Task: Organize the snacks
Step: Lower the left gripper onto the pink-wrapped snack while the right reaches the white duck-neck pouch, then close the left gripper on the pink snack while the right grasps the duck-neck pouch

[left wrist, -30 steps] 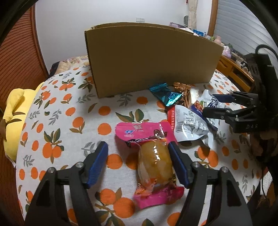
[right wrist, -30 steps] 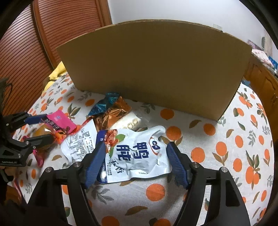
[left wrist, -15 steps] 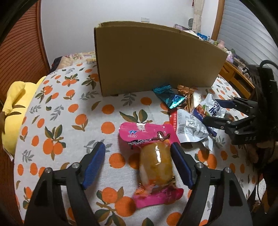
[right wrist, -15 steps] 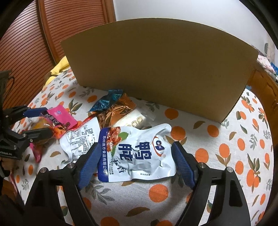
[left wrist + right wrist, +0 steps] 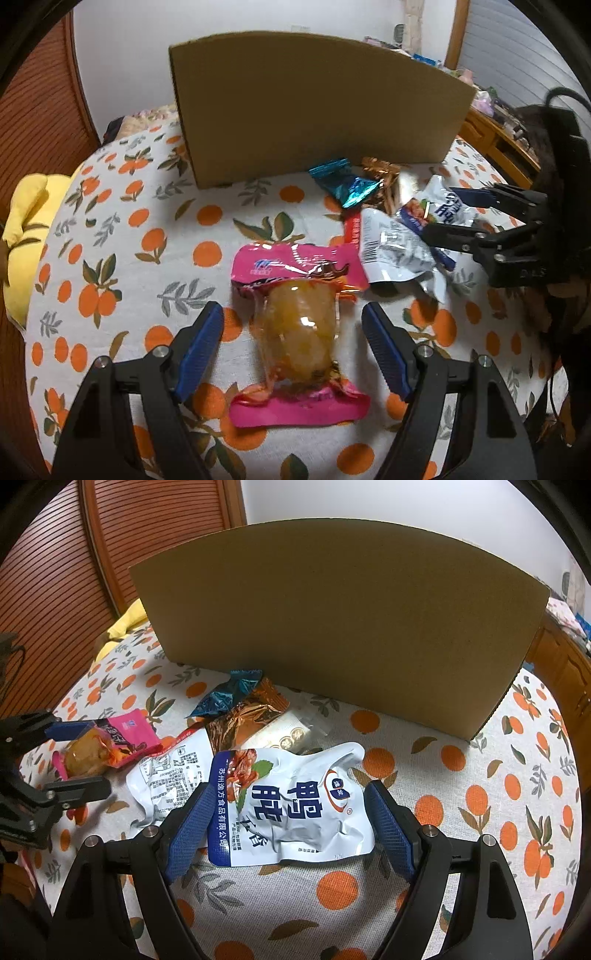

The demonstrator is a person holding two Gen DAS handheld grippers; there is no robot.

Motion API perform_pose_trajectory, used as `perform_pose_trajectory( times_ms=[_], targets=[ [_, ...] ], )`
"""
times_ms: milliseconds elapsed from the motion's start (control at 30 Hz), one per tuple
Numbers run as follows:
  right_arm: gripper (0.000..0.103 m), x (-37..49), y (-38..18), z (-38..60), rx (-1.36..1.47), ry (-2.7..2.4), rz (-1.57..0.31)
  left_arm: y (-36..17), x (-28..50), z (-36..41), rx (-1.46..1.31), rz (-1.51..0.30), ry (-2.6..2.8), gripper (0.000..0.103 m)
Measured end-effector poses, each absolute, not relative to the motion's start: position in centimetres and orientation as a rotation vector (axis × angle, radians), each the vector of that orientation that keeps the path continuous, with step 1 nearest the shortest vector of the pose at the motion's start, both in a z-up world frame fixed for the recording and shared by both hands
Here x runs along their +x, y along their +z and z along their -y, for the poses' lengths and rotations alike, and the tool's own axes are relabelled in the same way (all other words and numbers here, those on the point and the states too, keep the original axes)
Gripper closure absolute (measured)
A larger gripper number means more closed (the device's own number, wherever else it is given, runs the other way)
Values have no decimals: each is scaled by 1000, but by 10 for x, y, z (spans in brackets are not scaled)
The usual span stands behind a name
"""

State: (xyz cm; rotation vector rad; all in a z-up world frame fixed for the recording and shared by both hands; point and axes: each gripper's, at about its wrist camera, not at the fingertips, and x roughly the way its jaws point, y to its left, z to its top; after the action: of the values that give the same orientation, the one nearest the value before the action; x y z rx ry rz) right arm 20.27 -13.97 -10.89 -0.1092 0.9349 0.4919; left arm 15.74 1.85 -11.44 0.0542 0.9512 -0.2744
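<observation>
A pink-ended packet with an orange-yellow snack (image 5: 295, 328) lies on the orange-print tablecloth (image 5: 129, 221). My left gripper (image 5: 293, 332) straddles it, open, pads clear of both sides. A white and blue pouch (image 5: 295, 805) lies between the pads of my right gripper (image 5: 290, 812), which is open around it. Across the table each wrist view shows the other tool: the right gripper (image 5: 439, 211) over the pouch (image 5: 447, 206), the left gripper (image 5: 98, 757) around the pink packet (image 5: 110, 738). A tall cardboard box (image 5: 314, 103) stands behind the snacks.
Between the two grippers lie a teal wrapper (image 5: 229, 694), a bronze wrapper (image 5: 247, 716), a clear biscuit packet (image 5: 291, 731) and a white pouch with a barcode (image 5: 173, 775). A yellow cushion (image 5: 22, 236) sits off the table's left edge. Wooden furniture (image 5: 491, 136) stands at the right.
Both grippers' jaws have spread wider. The left gripper's right pad, earlier against the pink packet, now stands apart from it. The snacks lie where they were.
</observation>
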Motion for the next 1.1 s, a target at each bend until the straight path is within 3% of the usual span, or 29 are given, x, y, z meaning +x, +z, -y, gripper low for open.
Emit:
perform_pose_trajectory(
  times_ms=[200,300,467,533,1100],
  targets=[
    [18,202,-109,140,-109,492,-935,-116,157,-18,75,-938,-265,25],
    [18,203,-109,140,-110,492,-935,-116,155,-19,72,-926,-268,31],
    [18,203,-109,140,-110,492,-935,-113,153,-23,26,-907,-308,56],
    [17,203,-109,140,-110,492,-935,-112,152,-22,30,-900,-303,59],
    [16,202,-110,139,-118,481,-934,-92,149,-26,5,-844,-345,61]
  ],
)
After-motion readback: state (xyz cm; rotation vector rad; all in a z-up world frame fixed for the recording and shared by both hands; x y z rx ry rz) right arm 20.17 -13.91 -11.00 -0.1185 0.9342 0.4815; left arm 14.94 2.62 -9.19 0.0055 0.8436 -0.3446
